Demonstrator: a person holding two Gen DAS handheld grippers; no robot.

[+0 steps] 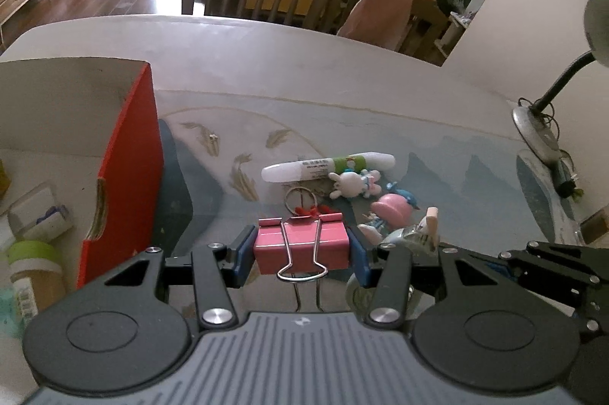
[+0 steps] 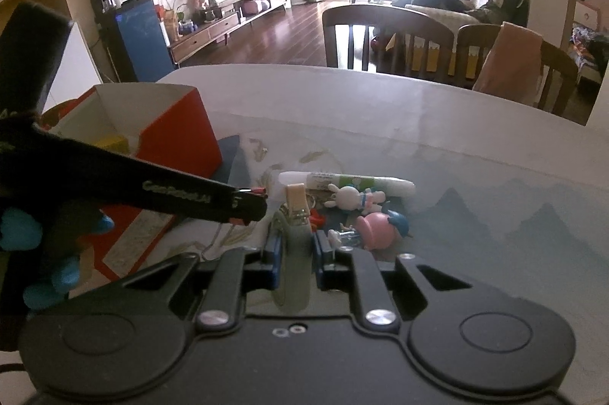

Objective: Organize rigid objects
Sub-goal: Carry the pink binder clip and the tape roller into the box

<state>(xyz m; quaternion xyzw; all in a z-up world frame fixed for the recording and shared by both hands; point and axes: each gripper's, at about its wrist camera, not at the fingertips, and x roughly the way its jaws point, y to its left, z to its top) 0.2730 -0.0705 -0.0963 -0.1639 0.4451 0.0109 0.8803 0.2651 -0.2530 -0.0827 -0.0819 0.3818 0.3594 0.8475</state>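
We are clamping a pink binder clip [image 1: 302, 247] in our left hand-held gripper [image 1: 302, 252], above the desk [image 1: 342, 93], red box [image 1: 125, 169] to its left. Our right hand-held gripper [image 2: 297, 256] is pinching a tape roll [image 2: 295, 268], toys ahead.

Pink binder clip [image 1: 301, 247]: wire handles folded toward camera, clamped between left gripper [image 1: 301, 252] pads, right of red box [image 1: 125, 176]. Tape roll [image 2: 295, 262]: pale, upright on edge, pinched in right gripper [image 2: 296, 264]. White pen-like tube [image 1: 327, 167], green band, lying flat further right of box. Rabbit figurine [image 1: 354, 183] lying against tube. Pink figurine [image 1: 392, 209] just beside rabbit. Key ring [image 1: 298, 199] flat, nearer box.
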